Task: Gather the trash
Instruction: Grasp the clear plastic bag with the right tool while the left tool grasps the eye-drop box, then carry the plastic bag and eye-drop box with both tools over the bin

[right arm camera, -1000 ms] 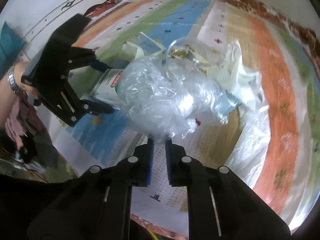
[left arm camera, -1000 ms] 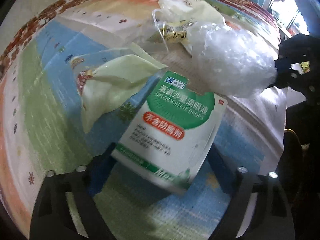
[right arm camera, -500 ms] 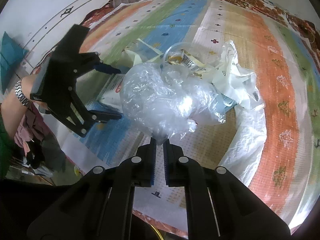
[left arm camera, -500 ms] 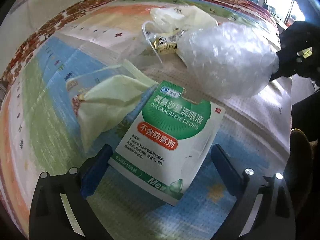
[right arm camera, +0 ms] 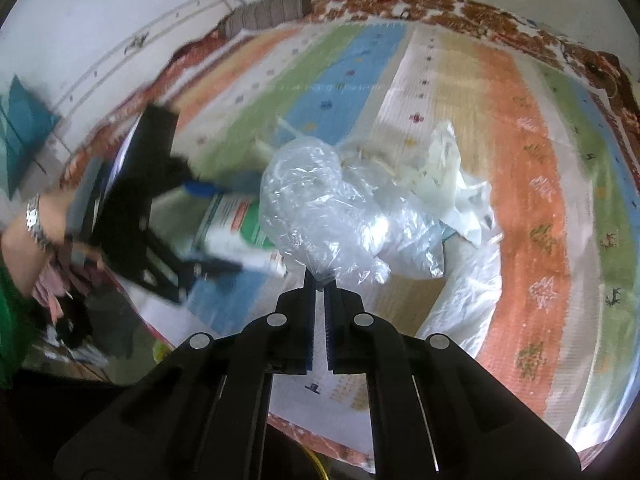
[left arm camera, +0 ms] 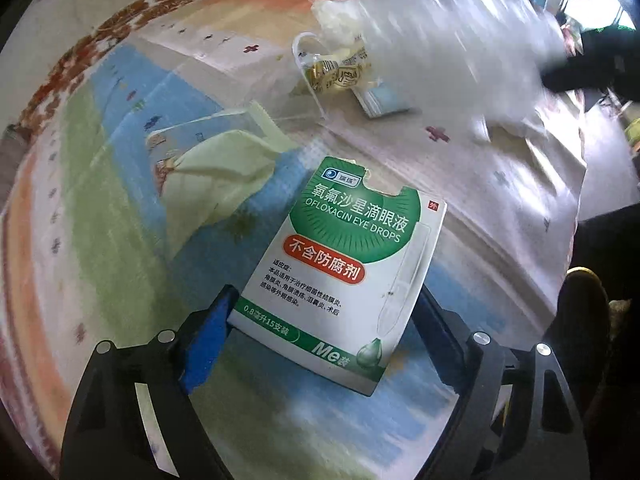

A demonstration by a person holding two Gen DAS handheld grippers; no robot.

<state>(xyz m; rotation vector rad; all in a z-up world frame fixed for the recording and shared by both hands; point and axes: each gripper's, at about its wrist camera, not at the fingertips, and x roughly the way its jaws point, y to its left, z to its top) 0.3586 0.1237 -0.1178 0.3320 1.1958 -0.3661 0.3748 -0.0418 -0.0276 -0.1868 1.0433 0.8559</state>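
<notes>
The right gripper (right arm camera: 318, 280) is pinched tight on the gathered neck of a crumpled clear plastic bag (right arm camera: 320, 208), which hangs puffed above the striped woven mat (right arm camera: 532, 184); it looks nearly weightless, soft and slippery, so a bunched fold is the sensible place to hold it. The left gripper (left arm camera: 324, 320) has its jaws closing around a flat white-and-green eye-drops box (left arm camera: 344, 264) with a torn top edge, which appears to be lifted slightly off the mat (blur makes contact hard to judge). Thin card should be light but crushable; its side edges suit the pads. A pale yellow wrapper (left arm camera: 216, 176) lies beside it.
</notes>
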